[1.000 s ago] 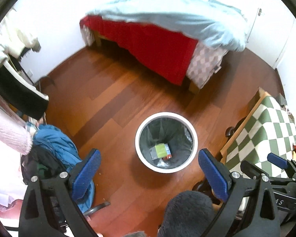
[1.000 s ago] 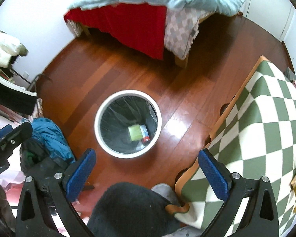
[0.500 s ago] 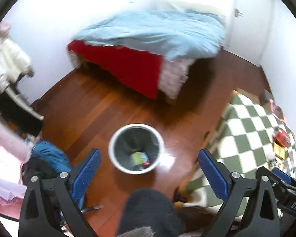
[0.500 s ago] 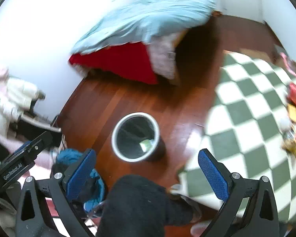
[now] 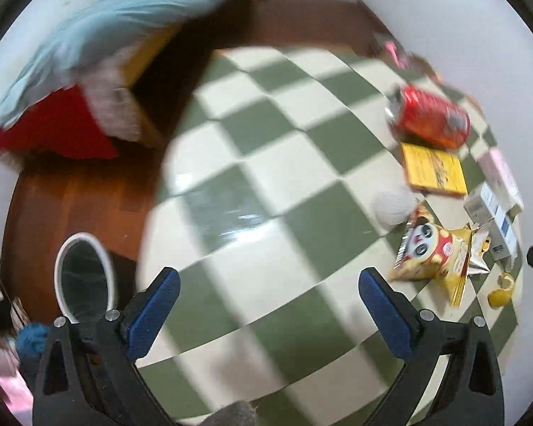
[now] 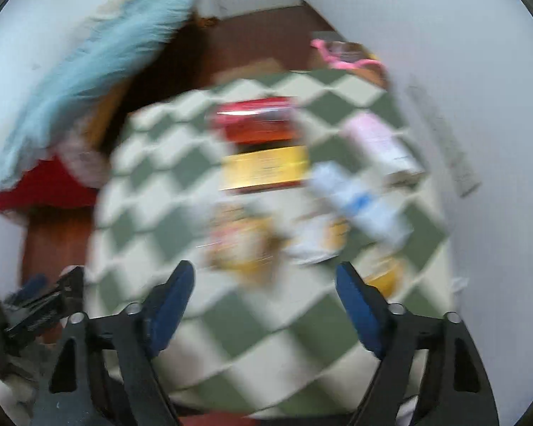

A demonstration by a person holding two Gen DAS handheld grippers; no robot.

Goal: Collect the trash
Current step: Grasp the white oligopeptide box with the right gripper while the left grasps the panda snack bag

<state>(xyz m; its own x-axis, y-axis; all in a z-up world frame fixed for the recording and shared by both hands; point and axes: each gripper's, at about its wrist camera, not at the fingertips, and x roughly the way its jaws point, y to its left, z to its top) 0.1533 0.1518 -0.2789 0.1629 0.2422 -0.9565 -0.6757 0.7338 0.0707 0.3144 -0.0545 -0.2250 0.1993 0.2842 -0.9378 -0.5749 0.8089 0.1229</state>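
Note:
Trash lies on a green and white checkered table (image 5: 252, 184): a red can (image 5: 430, 117), a yellow packet (image 5: 433, 170), a white crumpled ball (image 5: 392, 206), a yellow panda snack bag (image 5: 433, 252) and small boxes (image 5: 490, 209). The white bin (image 5: 83, 277) stands on the floor at lower left. My left gripper (image 5: 266, 305) is open and empty above the table. My right gripper (image 6: 266, 298) is open and empty; its view is blurred, with the red can (image 6: 256, 120), the yellow packet (image 6: 266, 168) and the snack bag (image 6: 241, 241) ahead of it.
A bed with a blue duvet (image 5: 117, 21) and red sheet (image 5: 49, 131) stands at the far left. White walls (image 5: 444, 10) border the table's right side. A pink item (image 6: 341, 53) lies at the table's far end. Wooden floor (image 5: 64, 198) lies between bed and bin.
Both grippers have swung right from above the bin to above the checkered table. The trash on the table now fills both views; the bin has slid to the lower left.

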